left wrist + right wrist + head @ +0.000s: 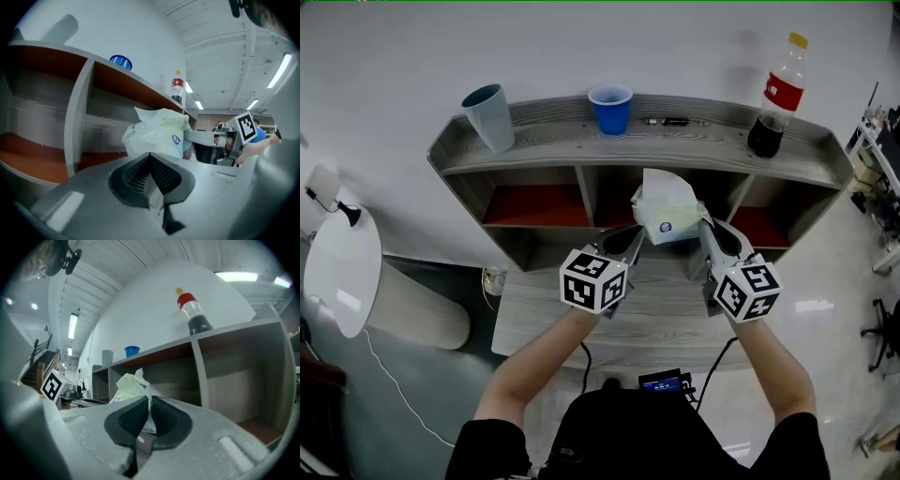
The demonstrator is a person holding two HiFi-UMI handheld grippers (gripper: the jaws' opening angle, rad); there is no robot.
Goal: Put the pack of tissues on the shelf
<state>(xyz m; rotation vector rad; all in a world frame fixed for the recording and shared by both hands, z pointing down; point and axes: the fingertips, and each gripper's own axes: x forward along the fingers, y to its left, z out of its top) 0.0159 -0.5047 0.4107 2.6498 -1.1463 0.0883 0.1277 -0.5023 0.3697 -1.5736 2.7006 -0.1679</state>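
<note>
Between my two tools, just in front of the shelf's (694, 145) middle compartment and clear above the worktop (656, 319), hung the pack of tissues (667, 214). Its long axis seemed to run across from one tool to the other, though the crumpling made that hard to judge. A loose, crinkled tuft stood up at the top, and a small round blue label faced up towards my head camera.

I had the left hand-held gripper (634, 234) closed on the thin wrapper at the pack's left end, its ribbed black pads (161, 176) pinched together over a fold of film. The right hand-held gripper (705, 231) was closed the same way on the right end, with pale wrapper squeezed between its pads (133, 418).

The pack was soft and pale, wrapped in glossy wrinkled plastic. The shelf was grey wood-grain board with reddish-brown compartment floors, and the worktop matched its grain. On the shelf's top board stood a tapered grey cup (490, 116), a blue plastic cup (610, 108) and a clear bottle (778, 94) of dark drink with a red label and yellow cap.
</note>
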